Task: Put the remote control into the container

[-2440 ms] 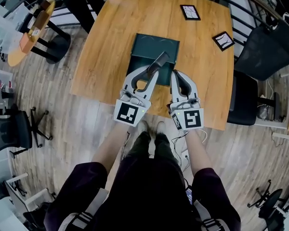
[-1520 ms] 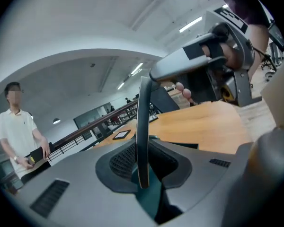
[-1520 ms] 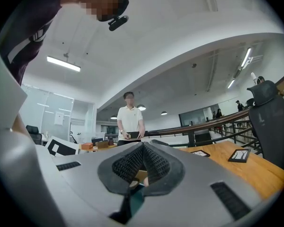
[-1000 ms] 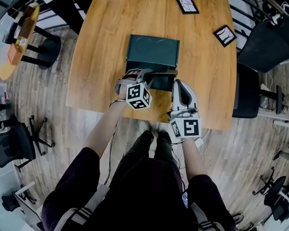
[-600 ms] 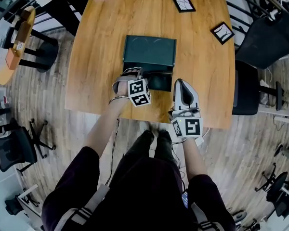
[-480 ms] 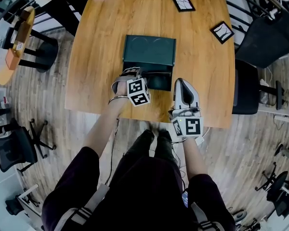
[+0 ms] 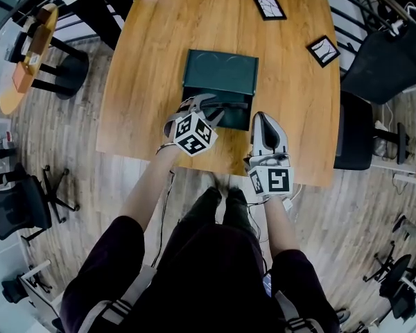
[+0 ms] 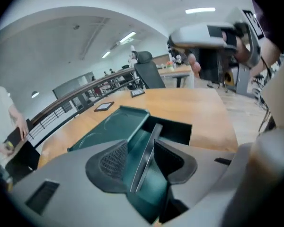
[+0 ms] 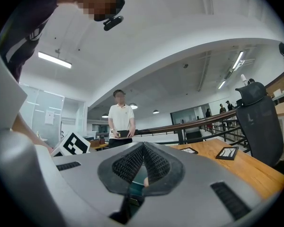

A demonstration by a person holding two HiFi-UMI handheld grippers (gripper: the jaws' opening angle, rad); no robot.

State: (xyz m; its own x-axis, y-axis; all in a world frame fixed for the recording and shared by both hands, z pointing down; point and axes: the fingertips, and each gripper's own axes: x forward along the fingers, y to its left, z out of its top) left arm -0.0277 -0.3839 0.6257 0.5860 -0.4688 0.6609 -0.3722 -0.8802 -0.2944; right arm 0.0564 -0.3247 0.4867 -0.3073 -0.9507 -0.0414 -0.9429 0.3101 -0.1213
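Note:
A dark green container [image 7: 220, 72] lies open on the wooden table [image 7: 145, 54], its lid folded back. The slim dark remote control [image 7: 230, 106] has its far end down in the container's open compartment. In the left gripper view the remote [image 8: 154, 131] stands on edge between the jaws, leaning on the right pad, with a gap to the left pad. My left gripper [image 7: 209, 108] [image 8: 141, 150] is at the container's [image 8: 114, 126] near edge and its jaws are opening. My right gripper [image 7: 262, 119] [image 9: 143, 148] rests shut and empty just right of the container.
Two black-framed tiles [image 7: 270, 7] [image 7: 323, 51] lie at the table's far right. A black office chair [image 7: 381, 68] stands to the right and a round side table [image 7: 28, 54] to the left. A person in a white shirt [image 9: 120, 119] stands beyond the table.
My left gripper brought the remote down to the container, rolled sideways, and its jaws have now spread off the remote. The right gripper has hardly moved.

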